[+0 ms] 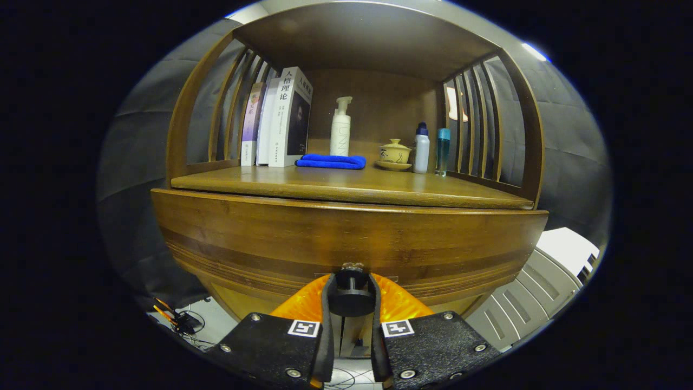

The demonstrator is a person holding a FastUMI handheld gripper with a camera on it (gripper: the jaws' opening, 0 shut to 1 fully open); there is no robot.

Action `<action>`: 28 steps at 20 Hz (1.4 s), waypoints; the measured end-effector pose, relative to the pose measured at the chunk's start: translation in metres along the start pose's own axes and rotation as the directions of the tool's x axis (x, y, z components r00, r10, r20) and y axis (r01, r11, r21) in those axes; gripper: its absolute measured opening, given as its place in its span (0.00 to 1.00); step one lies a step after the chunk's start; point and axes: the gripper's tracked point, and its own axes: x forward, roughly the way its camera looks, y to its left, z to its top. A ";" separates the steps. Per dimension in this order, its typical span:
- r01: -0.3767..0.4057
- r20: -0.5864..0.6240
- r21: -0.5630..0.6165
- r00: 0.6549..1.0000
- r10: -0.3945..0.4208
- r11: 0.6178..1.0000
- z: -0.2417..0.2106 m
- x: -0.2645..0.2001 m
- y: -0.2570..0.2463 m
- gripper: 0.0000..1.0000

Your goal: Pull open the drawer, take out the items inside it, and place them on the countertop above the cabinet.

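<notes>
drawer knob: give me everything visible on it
The drawer knob is a small dark round pull that looks like metal or dark-finished wood: a broad disc head on a thinner stem, with a base collar against the wooden drawer front. It sticks straight out toward the camera, low and centred on the front. It sits between the gripper fingers, which flank and appear to press the head. The drawer looks closed.

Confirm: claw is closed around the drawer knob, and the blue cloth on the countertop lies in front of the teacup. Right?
Not quite. The gripper view shows the claw around the drawer knob, but the blue cloth on the countertop lies in front of the white pump bottle; the teacup sits beside it.
</notes>
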 end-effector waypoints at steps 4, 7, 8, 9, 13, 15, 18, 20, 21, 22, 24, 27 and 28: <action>-0.007 -0.008 0.018 1.000 0.007 1.000 -0.007 -0.026 0.000 0.28; -0.014 -0.010 0.019 1.000 0.014 1.000 -0.011 -0.048 -0.001 0.28; -0.016 -0.011 0.020 1.000 0.016 1.000 -0.013 -0.055 -0.001 0.28; -0.017 -0.011 0.021 1.000 0.018 1.000 -0.014 -0.062 -0.001 0.28; -0.012 -0.039 0.038 0.999 0.014 0.999 -0.026 -0.089 -0.002 0.28; -0.010 -0.047 0.051 0.999 0.012 0.999 -0.030 -0.105 -0.001 0.28; -0.024 -0.047 0.041 0.999 0.026 0.999 -0.039 -0.123 0.003 0.28; -0.031 -0.052 0.037 0.998 0.033 0.999 -0.044 -0.134 0.003 0.28; -0.035 -0.057 0.036 0.998 0.037 0.999 -0.046 -0.139 0.003 0.28; -0.037 -0.061 0.040 0.997 0.039 0.999 -0.049 -0.145 0.002 0.28; -0.038 -0.070 0.055 0.997 0.042 0.998 -0.053 -0.153 0.002 0.28; -0.035 -0.086 0.069 0.995 0.041 0.997 -0.057 -0.164 0.004 0.28; -0.036 -0.093 0.073 0.995 0.042 0.997 -0.060 -0.168 0.005 0.28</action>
